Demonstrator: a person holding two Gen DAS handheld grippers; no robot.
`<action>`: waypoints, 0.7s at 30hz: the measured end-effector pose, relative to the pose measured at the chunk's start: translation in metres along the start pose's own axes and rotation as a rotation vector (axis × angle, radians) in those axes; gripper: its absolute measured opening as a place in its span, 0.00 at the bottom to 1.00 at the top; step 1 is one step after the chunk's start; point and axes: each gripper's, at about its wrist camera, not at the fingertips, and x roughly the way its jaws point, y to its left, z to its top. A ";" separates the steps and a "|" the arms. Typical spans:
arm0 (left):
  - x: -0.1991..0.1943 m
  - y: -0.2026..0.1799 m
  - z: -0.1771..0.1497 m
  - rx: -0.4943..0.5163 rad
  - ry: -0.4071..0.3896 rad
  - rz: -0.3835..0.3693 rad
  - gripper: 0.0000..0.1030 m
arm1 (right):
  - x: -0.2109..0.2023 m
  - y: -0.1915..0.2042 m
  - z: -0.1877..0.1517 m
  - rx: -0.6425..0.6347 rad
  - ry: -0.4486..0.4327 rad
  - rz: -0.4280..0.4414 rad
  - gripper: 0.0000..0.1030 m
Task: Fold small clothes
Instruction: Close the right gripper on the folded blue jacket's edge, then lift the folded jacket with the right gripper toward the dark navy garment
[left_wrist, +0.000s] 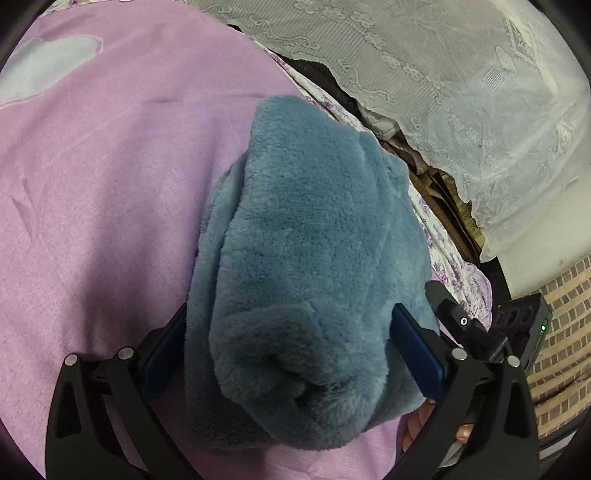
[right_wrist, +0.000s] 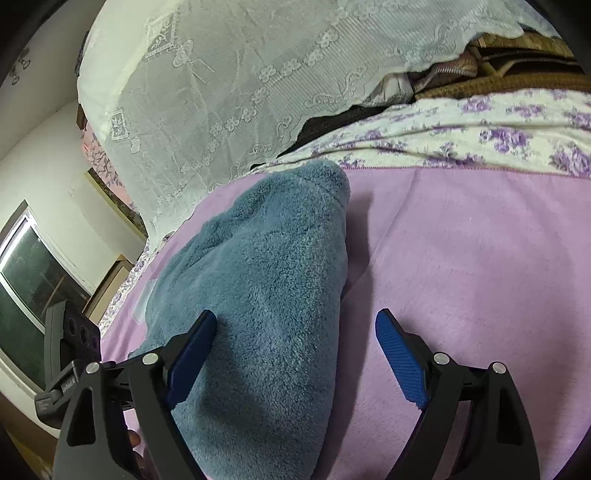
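Note:
A fluffy blue-grey fleece garment (left_wrist: 295, 258) lies in a long bundle on the pink blanket (left_wrist: 110, 184). My left gripper (left_wrist: 291, 325) is wide open with the near, rolled end of the garment bulging between its fingers. In the right wrist view the same garment (right_wrist: 266, 280) runs away from me. My right gripper (right_wrist: 295, 325) is open; its left finger (right_wrist: 195, 347) presses against the garment's side and its right finger (right_wrist: 399, 354) stands over bare blanket (right_wrist: 461, 258). The right gripper's body also shows at the right edge of the left wrist view (left_wrist: 480, 332).
A purple-flowered sheet (right_wrist: 480, 136) edges the blanket. A white lace cover (right_wrist: 240, 85) drapes over stacked things behind it. A window (right_wrist: 29, 280) is at the left of the right wrist view. A brick-pattern floor (left_wrist: 561, 332) lies beyond the bed edge.

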 end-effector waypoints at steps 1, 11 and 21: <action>0.001 0.001 0.001 -0.005 0.006 -0.010 0.96 | 0.003 -0.002 0.001 0.020 0.011 0.011 0.86; 0.017 0.005 0.011 -0.034 0.047 -0.107 0.96 | 0.035 -0.006 0.009 0.106 0.089 0.090 0.86; 0.015 -0.004 0.011 0.002 0.013 -0.081 0.74 | 0.043 0.001 0.008 0.072 0.107 0.133 0.61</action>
